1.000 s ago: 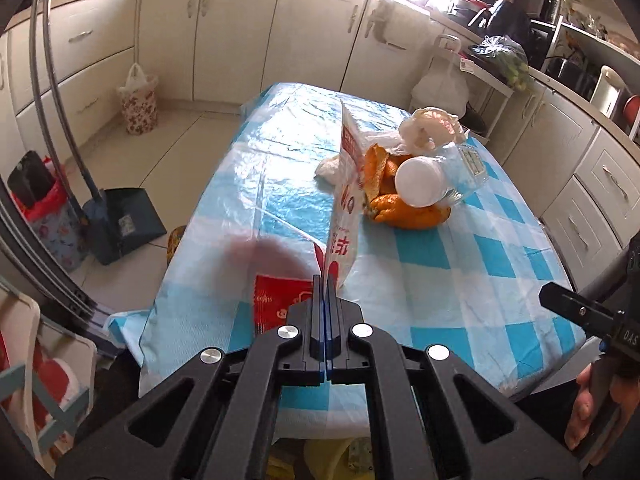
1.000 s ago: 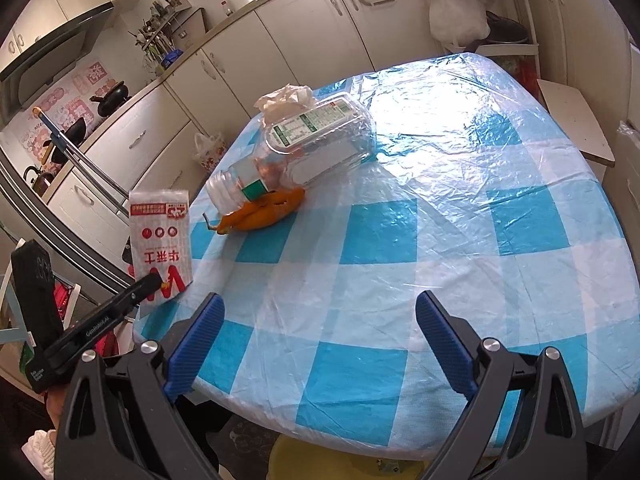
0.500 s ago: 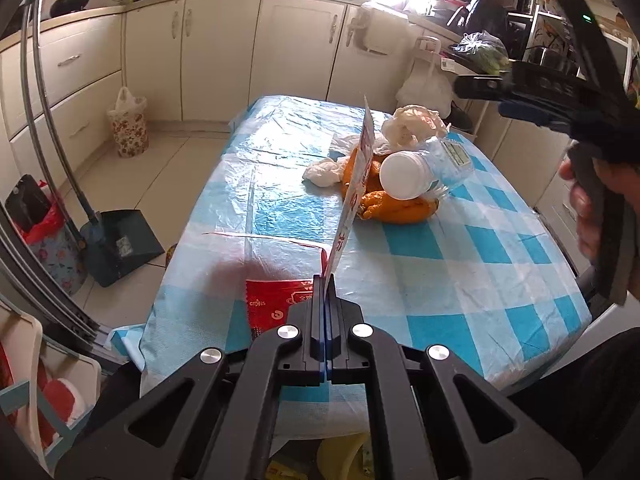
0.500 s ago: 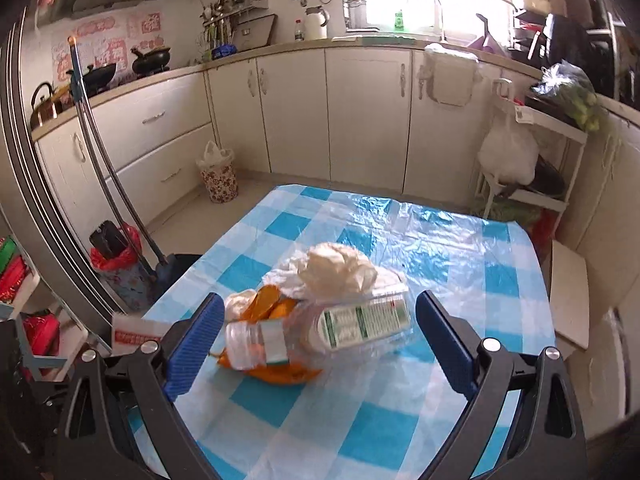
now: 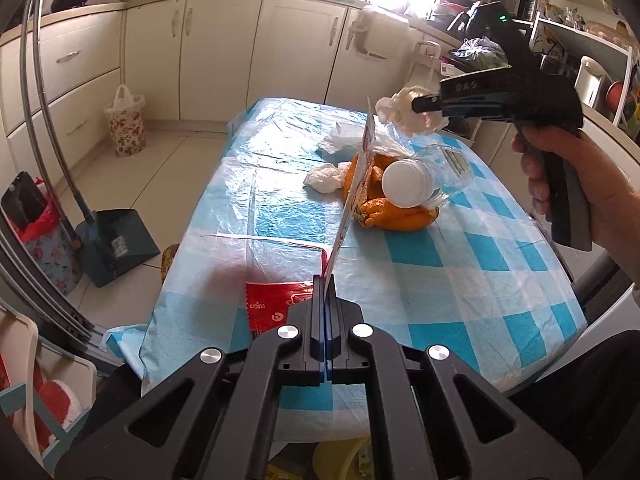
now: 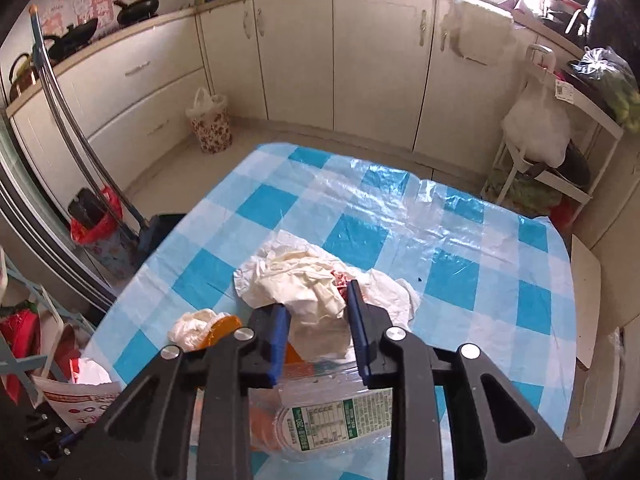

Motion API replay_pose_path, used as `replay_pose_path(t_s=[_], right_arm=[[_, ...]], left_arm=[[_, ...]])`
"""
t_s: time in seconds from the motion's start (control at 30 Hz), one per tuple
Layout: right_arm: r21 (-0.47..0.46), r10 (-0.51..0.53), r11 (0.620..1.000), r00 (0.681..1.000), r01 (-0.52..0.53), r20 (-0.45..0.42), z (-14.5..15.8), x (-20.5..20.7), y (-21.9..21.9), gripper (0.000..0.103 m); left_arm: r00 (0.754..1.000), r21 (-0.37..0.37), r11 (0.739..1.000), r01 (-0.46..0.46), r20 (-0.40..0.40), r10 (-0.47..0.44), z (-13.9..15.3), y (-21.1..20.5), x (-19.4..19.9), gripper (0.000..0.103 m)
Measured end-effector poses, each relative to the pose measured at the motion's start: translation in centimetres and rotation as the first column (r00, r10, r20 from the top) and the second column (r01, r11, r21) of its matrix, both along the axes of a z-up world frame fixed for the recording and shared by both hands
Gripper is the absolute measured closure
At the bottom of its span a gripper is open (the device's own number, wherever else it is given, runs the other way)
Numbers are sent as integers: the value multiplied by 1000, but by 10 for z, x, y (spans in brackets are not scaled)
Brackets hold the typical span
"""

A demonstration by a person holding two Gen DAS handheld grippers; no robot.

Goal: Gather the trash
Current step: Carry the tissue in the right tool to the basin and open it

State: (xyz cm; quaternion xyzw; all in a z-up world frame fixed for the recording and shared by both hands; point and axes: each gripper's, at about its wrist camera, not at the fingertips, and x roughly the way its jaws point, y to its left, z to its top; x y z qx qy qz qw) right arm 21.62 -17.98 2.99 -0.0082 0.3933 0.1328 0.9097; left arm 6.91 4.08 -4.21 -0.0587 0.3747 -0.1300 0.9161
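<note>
The table (image 5: 460, 292), under a blue-checked cloth with clear plastic film over it, is carrying a small heap of trash near the middle of its far half, toward its right edge as the left wrist view has it.

Largest of the heap is the clear plastic bottle (image 6: 340, 420), lying on its side with its white cap (image 5: 406, 185) facing the table's near edge. It is looking empty and light, slick and easily dented, and likely to roll. The neck below the cap is probably the surest place to hold it.

Next is the crumpled white paper wad (image 6: 304, 284), which the right gripper (image 6: 316, 312) is closing on, its blue pads at either flank. In the left wrist view the wad is already riding up off the table in that gripper (image 5: 416, 105). It is soft, nearly weightless and springy, so a bite through its bulk should hold better than one on a loose flap.

The orange peels (image 5: 396, 216) are lying under and beside the bottle: limp, possibly damp, best taken at a thick fold. A smaller tissue (image 5: 326, 176) is sitting just beside them, toward the table's left edge.

The left gripper (image 5: 326, 280) is clamped fully tight on the edge of a thin printed bag (image 5: 356, 192), holding it upright at the near edge.

Only the left wrist view is showing the cap, the raised wad and the hand (image 5: 576, 184) on the right gripper. Only the right wrist view is showing the bottle's label and the pads against the wad.
</note>
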Motion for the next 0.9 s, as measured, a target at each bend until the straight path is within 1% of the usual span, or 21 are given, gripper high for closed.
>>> replay_pose_path(t_s=[0.07, 0.17, 0.27, 0.33, 0.47, 0.67, 0.8, 0.9], right_arm=[[65, -5, 998, 998, 1, 62, 17, -15, -8, 77], [145, -12, 989, 993, -6, 121, 39, -43, -18, 77], [217, -11, 976, 989, -22, 149, 53, -75, -27, 77], [247, -6, 968, 988, -33, 155, 55, -97, -29, 77], [277, -2, 960, 989, -39, 145, 45, -150, -35, 77], [287, -6, 958, 998, -14, 70, 6, -213, -36, 77], [296, -3, 955, 1000, -2, 18, -14, -233, -35, 77], [291, 5, 957, 1000, -8, 13, -15, -239, -34, 77]], left_arm=[[1000, 4, 1000, -3, 3, 3, 0, -1, -1, 102], [1000, 17, 1000, -6, 13, 6, 0, -2, -3, 102], [1000, 23, 1000, -9, 25, 9, 2, -4, -5, 102], [999, 19, 1000, -17, 36, 17, 6, -3, -8, 102], [998, -3, 1000, -30, 59, 30, 20, 1, -16, 102], [997, -30, 1000, -9, 75, 11, 39, -1, -47, 102], [998, -36, 999, 16, 66, -13, 43, -6, -75, 102], [997, -34, 999, 42, 69, -40, 48, -11, -102, 102]])
